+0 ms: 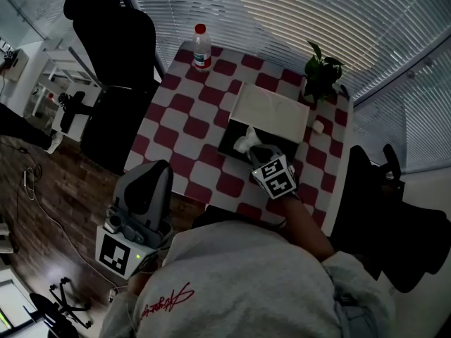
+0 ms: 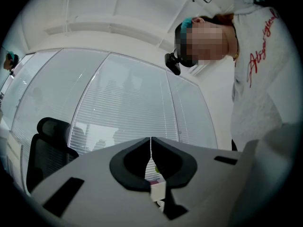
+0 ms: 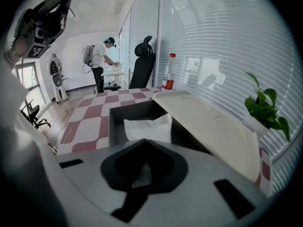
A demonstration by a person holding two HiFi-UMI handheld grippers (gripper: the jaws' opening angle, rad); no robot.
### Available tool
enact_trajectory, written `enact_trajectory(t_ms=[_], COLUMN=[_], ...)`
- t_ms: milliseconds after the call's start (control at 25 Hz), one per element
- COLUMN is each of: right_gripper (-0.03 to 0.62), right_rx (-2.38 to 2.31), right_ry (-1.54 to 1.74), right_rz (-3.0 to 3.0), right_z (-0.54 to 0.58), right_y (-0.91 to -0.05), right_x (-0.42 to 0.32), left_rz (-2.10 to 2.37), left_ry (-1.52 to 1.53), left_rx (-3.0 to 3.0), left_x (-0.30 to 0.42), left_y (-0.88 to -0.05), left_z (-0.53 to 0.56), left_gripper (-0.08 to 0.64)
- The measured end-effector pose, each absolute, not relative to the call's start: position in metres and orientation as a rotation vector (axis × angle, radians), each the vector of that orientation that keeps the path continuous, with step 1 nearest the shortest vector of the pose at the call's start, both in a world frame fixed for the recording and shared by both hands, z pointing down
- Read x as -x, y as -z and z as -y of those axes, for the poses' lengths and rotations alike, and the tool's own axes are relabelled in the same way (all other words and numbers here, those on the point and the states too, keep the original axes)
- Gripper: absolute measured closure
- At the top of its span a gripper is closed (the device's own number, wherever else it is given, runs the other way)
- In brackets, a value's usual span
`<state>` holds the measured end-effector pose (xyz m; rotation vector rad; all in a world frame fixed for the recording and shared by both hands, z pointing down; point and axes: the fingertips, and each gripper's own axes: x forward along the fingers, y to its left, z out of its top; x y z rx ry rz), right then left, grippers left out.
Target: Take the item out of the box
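Right claw (image 1: 255,153) is over the near rim of the open black box (image 1: 229,144), which sits right of centre on the checkered surface (image 1: 189,105). In the right gripper view we see the claw (image 3: 147,143) closed tip to tip, with crinkled white material caught in the hollow behind the tips. We read this as a grip on the near edge of the white item (image 3: 149,128).

The rest of the white item (image 1: 245,141) is inside the box (image 3: 116,122), just ahead of the claw. It stands up from the dark interior and rises toward the tips.

The cream lid (image 1: 271,111) is swung open on the box's far side, toward the far edge. In the right gripper view the lid (image 3: 213,126) slopes away to the right of the item.

Left claw (image 1: 151,178) is off the surface, beyond its near left corner and above the wood floor. In its own view the left claw (image 2: 151,143) points up at the window blinds, closed to a hairline slit, with nothing in it.

A bottle (image 1: 202,46) with a red cap stands at the far left corner, and a potted plant (image 1: 323,72) at the far right corner. A black office chair (image 1: 116,48) is past the left edge.
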<state>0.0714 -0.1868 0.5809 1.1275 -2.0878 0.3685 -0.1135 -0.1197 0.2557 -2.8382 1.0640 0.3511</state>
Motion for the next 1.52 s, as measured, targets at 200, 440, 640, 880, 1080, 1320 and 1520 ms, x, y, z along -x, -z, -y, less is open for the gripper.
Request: enact_trajectory(t_ms=[200, 440, 640, 880, 1080, 1320, 1520], right_gripper=[0.580, 0.580, 0.581, 0.581, 0.581, 0.583, 0.583], right_rx=[-1.135, -1.145, -1.144, -1.155, -1.157, -1.175, -1.185], right_ry=[-0.368, -0.359, -0.355, -0.354, -0.347, -0.325, -0.336], right_rz=[2.104, 2.144, 2.170, 2.191, 2.193, 2.206, 2.224], right_z=[0.188, 0.188, 0.187, 0.188, 0.185, 0.184, 0.183], right_y=[-0.580, -0.574, -0.570, -0.564, -0.561, -0.551, -0.548], right_x=[-0.071, -0.071, -0.071, -0.070, -0.071, -0.073, -0.075], left_rz=[-1.049, -1.029, -1.016, -1.013, -1.005, -0.990, -0.976], left_ry=[-0.342, -0.341, -0.338, -0.348, -0.357, -0.354, -0.351], left_rx=[2.844, 2.852, 2.860, 2.867, 2.874, 2.889, 2.898], left_x=[0.111, 0.104, 0.100, 0.099, 0.096, 0.091, 0.087], left_y=[-0.255, -0.255, -0.258, -0.258, -0.259, -0.263, -0.263], left_z=[0.121, 0.123, 0.124, 0.127, 0.129, 0.131, 0.132], left_gripper=[0.541, 0.541, 0.541, 0.541, 0.541, 0.541, 0.541])
